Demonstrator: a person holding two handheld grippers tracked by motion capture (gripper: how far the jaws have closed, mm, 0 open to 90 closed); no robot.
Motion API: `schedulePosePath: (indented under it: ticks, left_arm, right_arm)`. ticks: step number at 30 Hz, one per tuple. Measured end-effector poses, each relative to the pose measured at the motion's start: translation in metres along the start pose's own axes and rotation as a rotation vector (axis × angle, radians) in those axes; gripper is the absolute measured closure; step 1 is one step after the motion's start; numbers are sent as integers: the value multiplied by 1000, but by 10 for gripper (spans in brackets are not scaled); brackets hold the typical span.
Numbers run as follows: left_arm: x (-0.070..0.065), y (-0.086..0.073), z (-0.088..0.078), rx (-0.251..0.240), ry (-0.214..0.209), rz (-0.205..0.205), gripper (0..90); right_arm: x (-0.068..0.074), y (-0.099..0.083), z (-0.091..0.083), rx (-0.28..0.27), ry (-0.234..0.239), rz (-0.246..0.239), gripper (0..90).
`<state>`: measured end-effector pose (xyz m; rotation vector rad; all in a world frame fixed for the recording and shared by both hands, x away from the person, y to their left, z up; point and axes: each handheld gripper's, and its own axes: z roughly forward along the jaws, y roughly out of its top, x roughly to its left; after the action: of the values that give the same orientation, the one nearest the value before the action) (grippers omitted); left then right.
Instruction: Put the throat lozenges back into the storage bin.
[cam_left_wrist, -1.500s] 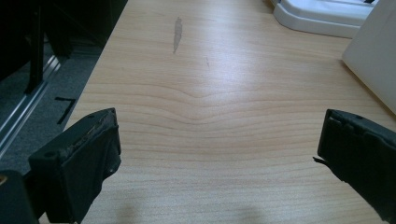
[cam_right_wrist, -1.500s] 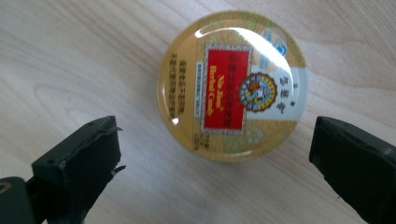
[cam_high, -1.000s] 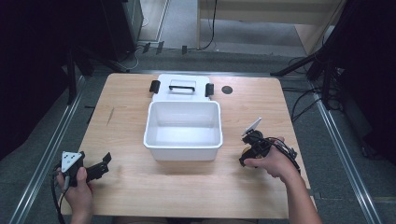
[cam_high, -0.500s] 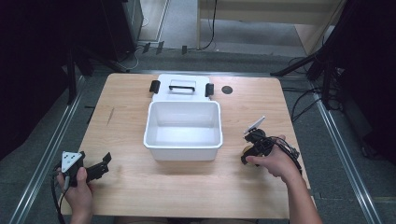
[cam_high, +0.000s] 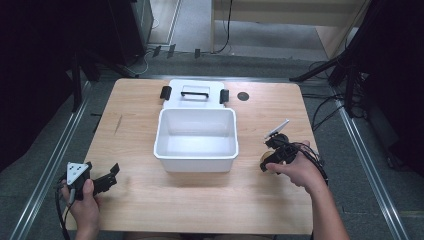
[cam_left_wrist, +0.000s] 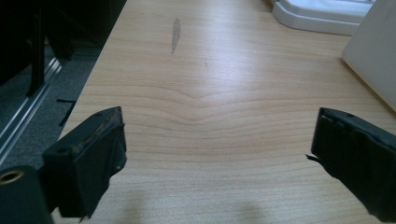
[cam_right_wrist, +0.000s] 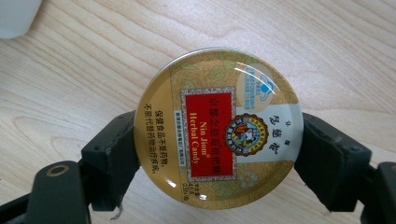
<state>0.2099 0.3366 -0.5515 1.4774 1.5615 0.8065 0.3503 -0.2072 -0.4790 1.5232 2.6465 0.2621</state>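
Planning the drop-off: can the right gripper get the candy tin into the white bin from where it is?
Probably yes. The right gripper is shut on the candy tin, just right of the white bin, which is open-topped and empty. Its lid lies behind it, and nothing stands between.

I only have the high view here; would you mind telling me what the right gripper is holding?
Observer: The right gripper is shut on a round gold candy tin; its label reads Nin Jiom Herbal Candy.
Operator: Thank you. Which parts of it are gripped?
Observer: The jaws press its opposite edges, with the printed lid facing the camera.
Operator: And are the left gripper's jaws holding anything?
Observer: No, the left gripper is open, with bare wooden table between its jaws.
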Motion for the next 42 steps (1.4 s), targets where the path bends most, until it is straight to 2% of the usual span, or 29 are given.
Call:
schedulePosePath:
  ticks: [8, 11, 21, 29, 30, 42]
  left_arm:
    - [0, 0, 0, 4, 5, 1, 0]
    - [0, 0, 0, 4, 11, 0, 0]
    - [-1, 0, 0, -3, 14, -4, 0]
    - [0, 0, 0, -5, 9, -15, 0]
    - [1, 0, 0, -3, 7, -18, 0]
    - [2, 0, -1, -1, 4, -22, 0]
  right_arm:
    - [-1, 4, -8, -7, 9, -1, 203]
    - [-1, 8, -16, -19, 13, 3, 203]
    - [0, 19, -33, -32, 17, -19, 204]
    - [7, 32, -50, -43, 30, -39, 204]
    - [9, 35, -53, -44, 28, -55, 204]
    - [18, 51, -76, -59, 36, -79, 204]
